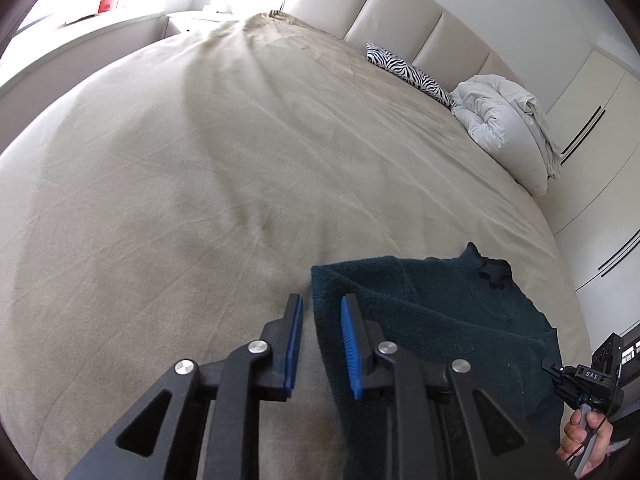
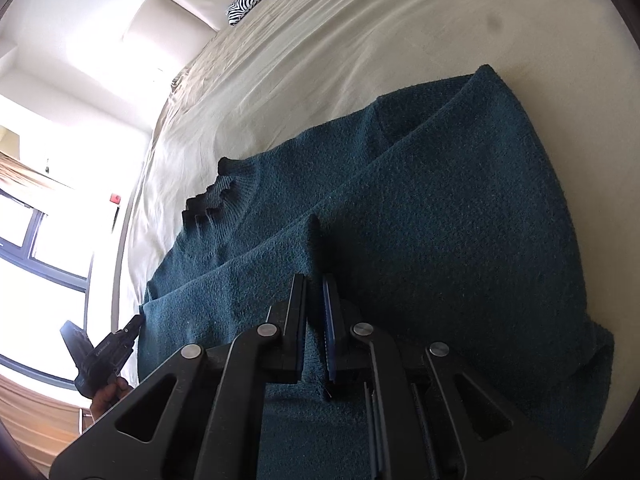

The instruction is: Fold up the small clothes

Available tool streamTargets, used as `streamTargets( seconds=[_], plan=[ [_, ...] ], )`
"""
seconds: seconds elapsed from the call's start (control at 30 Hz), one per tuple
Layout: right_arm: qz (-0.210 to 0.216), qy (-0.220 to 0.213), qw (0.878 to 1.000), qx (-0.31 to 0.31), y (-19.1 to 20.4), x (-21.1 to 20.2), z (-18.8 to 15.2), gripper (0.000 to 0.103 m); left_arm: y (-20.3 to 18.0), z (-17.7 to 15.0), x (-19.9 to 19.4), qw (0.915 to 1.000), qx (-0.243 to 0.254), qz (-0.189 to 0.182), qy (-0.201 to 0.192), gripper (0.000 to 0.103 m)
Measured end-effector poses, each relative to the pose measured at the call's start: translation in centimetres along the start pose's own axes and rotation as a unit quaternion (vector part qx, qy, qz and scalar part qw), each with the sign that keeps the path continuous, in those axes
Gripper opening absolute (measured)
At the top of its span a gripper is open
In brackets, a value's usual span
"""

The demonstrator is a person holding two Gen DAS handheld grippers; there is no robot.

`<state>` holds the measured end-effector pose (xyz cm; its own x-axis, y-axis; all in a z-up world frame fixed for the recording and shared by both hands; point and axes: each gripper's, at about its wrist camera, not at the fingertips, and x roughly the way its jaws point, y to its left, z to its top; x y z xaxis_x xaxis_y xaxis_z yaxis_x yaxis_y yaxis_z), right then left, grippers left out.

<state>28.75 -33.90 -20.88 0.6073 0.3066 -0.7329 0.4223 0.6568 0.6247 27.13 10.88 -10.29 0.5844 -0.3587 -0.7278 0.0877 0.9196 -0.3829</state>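
A dark teal knit sweater [image 2: 440, 220] lies partly folded on the beige bed [image 2: 320, 40], collar toward the window side. My right gripper [image 2: 314, 280] is shut on a raised fold of the sweater, with fabric pinched between its pads. In the left wrist view, the sweater [image 1: 440, 312] fills the lower right. My left gripper [image 1: 322, 300] stands slightly open over its left edge. That edge runs between the blue pads, which do not press on it. The right wrist view shows the left gripper [image 2: 134, 322] at the sweater's far edge. A hand [image 1: 580, 440] holds the right gripper [image 1: 560, 376].
The bed sheet [image 1: 200, 160] stretches wide to the left and far side. A zebra-print pillow [image 1: 408, 72] and a bundled white duvet [image 1: 504, 120] lie along the padded headboard [image 1: 400, 12]. White wardrobe doors [image 1: 592, 120] stand at the right. A window [image 2: 40, 240] is beyond the bed.
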Motion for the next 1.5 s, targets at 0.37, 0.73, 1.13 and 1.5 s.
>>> streamTargets(
  seconds=[0.37,0.73,1.13,1.5],
  plan=[
    [-0.055,-0.043,0.997,-0.011,0.7,-2.0,-0.2,0.007,-3.0,1.0,2.3,0.9975,0.062,0.021,0.029,0.025],
    [0.045,0.0,0.997,-0.066,4.0,-1.9,-3.9,0.007,-2.8,-1.5,-0.8,0.9965,0.082,0.014,-0.005,0.017],
    [0.044,0.001,0.998,-0.046,2.0,-2.8,-5.9,0.008,-3.1,-7.2,-1.4,0.9821,0.176,0.065,0.021,0.038],
    [0.015,0.003,0.999,-0.034,-0.1,-5.9,-7.2,0.008,-1.7,-6.4,-3.4,0.9843,0.152,0.088,0.012,0.053]
  ],
)
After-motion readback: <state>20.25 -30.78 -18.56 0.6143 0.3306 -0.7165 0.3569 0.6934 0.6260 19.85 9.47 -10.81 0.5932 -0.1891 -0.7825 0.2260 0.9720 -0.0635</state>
